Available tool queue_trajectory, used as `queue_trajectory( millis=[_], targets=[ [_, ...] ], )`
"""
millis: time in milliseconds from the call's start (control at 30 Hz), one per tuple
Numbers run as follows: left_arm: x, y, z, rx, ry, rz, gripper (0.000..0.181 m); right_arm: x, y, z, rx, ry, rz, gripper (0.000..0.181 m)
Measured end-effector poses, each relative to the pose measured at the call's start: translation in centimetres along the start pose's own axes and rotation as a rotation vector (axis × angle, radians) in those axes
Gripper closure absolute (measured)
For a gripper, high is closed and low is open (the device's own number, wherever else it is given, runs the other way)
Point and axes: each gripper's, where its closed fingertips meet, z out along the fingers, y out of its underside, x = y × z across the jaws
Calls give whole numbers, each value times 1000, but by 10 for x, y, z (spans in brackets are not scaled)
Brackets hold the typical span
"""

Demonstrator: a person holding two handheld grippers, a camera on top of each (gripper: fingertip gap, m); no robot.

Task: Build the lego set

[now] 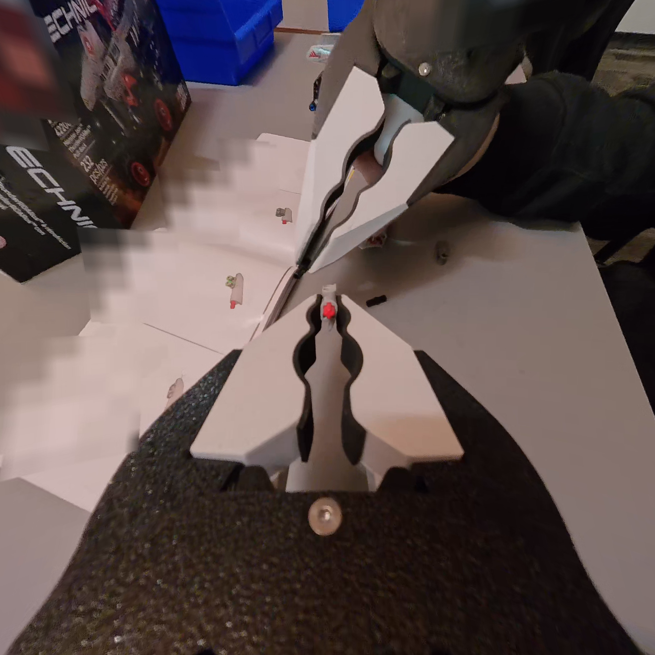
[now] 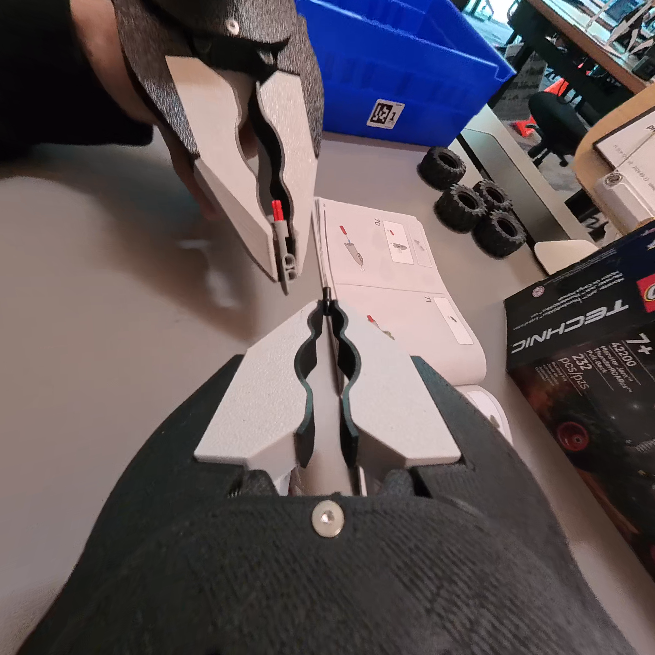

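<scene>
Nearest to the lens in the right wrist view, the right gripper (image 2: 328, 306) is seen closed on a small black plastic pin (image 2: 326, 297), which sticks out a little beyond the grey fingertips. Across from it, the left gripper (image 2: 285, 273) is closed on a light grey plastic beam piece with a red axle in its upper end (image 2: 282, 234); its holed end shows below the tips. In the left wrist view the same piece (image 1: 328, 306) is pinched at the tips of the left gripper (image 1: 328, 301), with the right gripper (image 1: 303, 267) just beyond it. The two parts are near but not touching. The open white instruction booklet (image 2: 397, 283) lies on the grey table (image 2: 88, 319), beside the black cardboard set box (image 2: 584, 372), four black rubber tyres (image 2: 471, 205) and a blue plastic bin (image 2: 390, 71).

Judging from this, the pin is to be pushed into a hole of the beam. For this to be done well, the pin should be lined up straight with the hole and pressed slowly, while the beam is held firm, so that neither part is twisted out of the grip.
</scene>
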Motion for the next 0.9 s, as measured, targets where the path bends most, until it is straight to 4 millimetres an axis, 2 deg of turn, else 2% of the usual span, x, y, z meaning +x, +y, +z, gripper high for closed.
queue_trajectory(
  millis=[33,267,367,433,533,633,767,900],
  targets=[
    [-1,-2,-1,7,-4,4,177,2,2,0,-10,16,-11,179],
    [1,-6,1,10,3,21,177,12,-1,-7,50,61,20,179],
    [5,-15,3,29,9,47,177,20,-10,-15,129,89,47,179],
    [4,-11,4,33,4,25,177,23,-10,-16,161,93,67,179],
    [2,2,-3,47,-47,-13,177,18,-6,-9,125,98,24,179],
    [4,0,-14,90,-100,-11,177,9,0,-1,63,89,-40,179],
    [8,-8,-17,123,-111,2,177,10,-11,-11,125,114,-43,178],
    [10,-7,-9,118,-120,14,177,17,-5,-16,149,133,-39,178]
  ],
)
